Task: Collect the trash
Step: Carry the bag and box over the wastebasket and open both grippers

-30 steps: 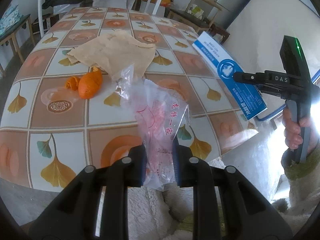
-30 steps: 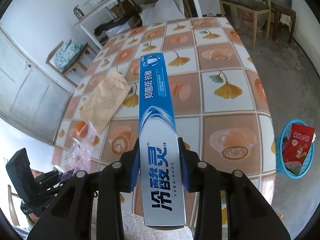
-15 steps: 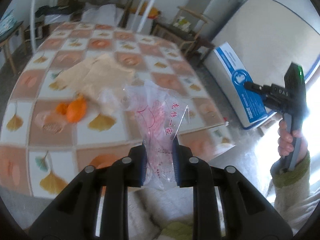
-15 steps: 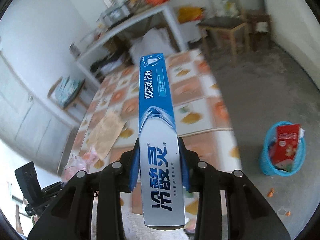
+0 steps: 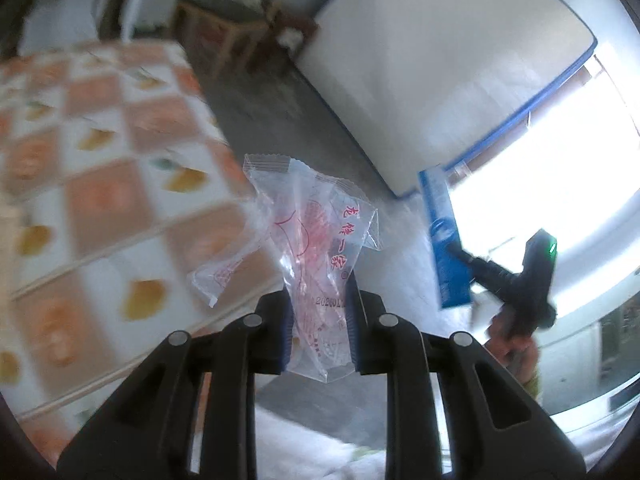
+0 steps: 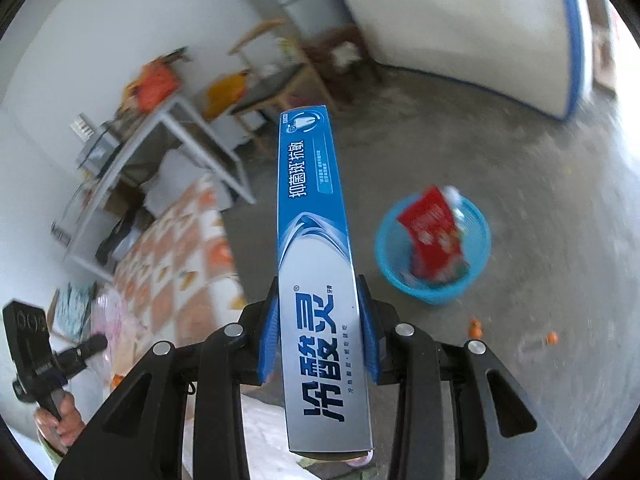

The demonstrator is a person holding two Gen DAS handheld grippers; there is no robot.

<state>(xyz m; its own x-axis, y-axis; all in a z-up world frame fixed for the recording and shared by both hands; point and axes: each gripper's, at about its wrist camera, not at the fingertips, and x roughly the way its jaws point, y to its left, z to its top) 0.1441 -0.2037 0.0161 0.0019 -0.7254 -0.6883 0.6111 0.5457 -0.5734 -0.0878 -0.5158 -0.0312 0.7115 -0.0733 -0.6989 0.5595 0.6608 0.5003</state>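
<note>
The left gripper (image 5: 319,322) is pinching a clear plastic wrapper (image 5: 316,248) in the air, right of the tiled table (image 5: 100,208). The right gripper (image 6: 318,336) is clamping a blue toothpaste box (image 6: 316,264), left of the blue basket (image 6: 434,284) sitting on the floor (image 6: 520,184) with a red packet (image 6: 432,228) inside.

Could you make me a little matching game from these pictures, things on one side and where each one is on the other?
Things:
1. toothpaste box
2. clear wrapper
3. red packet
4. blue basket

Places:
A. standing on the concrete floor
B. clamped in the left gripper
C. sticking out of the basket
D. clamped in the right gripper

Pairs: 1-D, 2-B, 3-C, 4-A
</note>
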